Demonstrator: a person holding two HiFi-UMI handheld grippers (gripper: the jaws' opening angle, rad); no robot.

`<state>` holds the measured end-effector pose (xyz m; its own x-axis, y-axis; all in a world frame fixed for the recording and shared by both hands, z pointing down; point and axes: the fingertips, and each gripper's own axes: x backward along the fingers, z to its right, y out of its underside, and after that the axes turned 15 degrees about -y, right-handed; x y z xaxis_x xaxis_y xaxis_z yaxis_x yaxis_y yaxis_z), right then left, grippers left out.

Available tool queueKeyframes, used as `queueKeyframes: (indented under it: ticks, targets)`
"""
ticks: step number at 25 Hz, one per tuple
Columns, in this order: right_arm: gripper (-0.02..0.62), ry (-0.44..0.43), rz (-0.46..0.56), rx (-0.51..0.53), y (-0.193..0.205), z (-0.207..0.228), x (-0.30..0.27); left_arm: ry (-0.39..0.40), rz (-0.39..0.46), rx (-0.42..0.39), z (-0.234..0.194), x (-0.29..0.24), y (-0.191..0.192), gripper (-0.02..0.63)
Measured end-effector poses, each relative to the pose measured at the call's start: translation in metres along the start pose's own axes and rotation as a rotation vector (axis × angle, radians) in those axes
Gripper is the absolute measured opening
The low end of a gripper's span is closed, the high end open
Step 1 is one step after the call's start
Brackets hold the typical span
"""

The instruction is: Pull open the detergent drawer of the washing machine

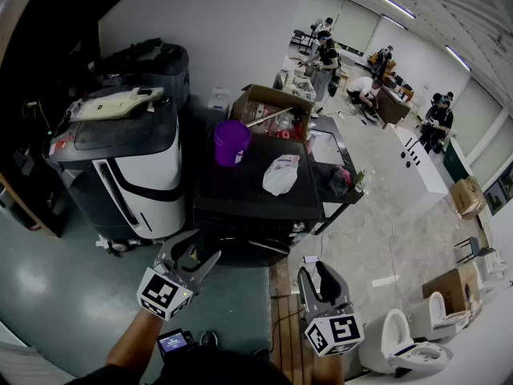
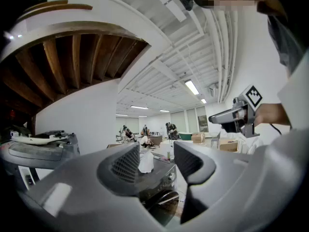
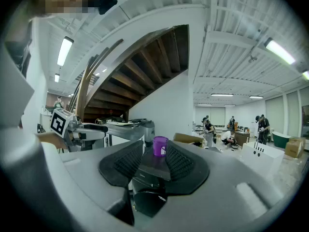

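Note:
The black front-loading washing machine point(image 1: 255, 203) stands in the middle of the head view, a little ahead of both grippers. Its knob and round door point(image 2: 164, 197) show between the left jaws. I cannot make out the detergent drawer in any view. My left gripper point(image 1: 195, 251) point(image 2: 157, 161) is held level before the washer's front left, open by a narrow gap with nothing in it. My right gripper point(image 1: 314, 271) point(image 3: 155, 161) hangs off the front right corner, also open and empty. A purple cup point(image 1: 231, 141) point(image 3: 160, 146) and a white bag point(image 1: 280, 175) sit on the washer's top.
A white and black top-loading machine point(image 1: 128, 167) stands close on the left. An open cardboard box point(image 1: 268, 107) sits behind the washer. White toilets point(image 1: 401, 343) stand on the floor at the lower right. Several people work far back in the room.

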<state>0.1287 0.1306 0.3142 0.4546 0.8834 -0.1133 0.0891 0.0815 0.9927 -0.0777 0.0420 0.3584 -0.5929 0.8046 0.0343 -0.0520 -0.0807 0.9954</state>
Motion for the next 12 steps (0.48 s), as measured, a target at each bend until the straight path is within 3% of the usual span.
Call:
queueKeyframes:
  ticks: [12]
  targets:
    - [0.150,-0.033,0.062,-0.064,-0.008,0.000,-0.015,0.003,-0.016,0.008,-0.009,-0.010,0.007,0.259]
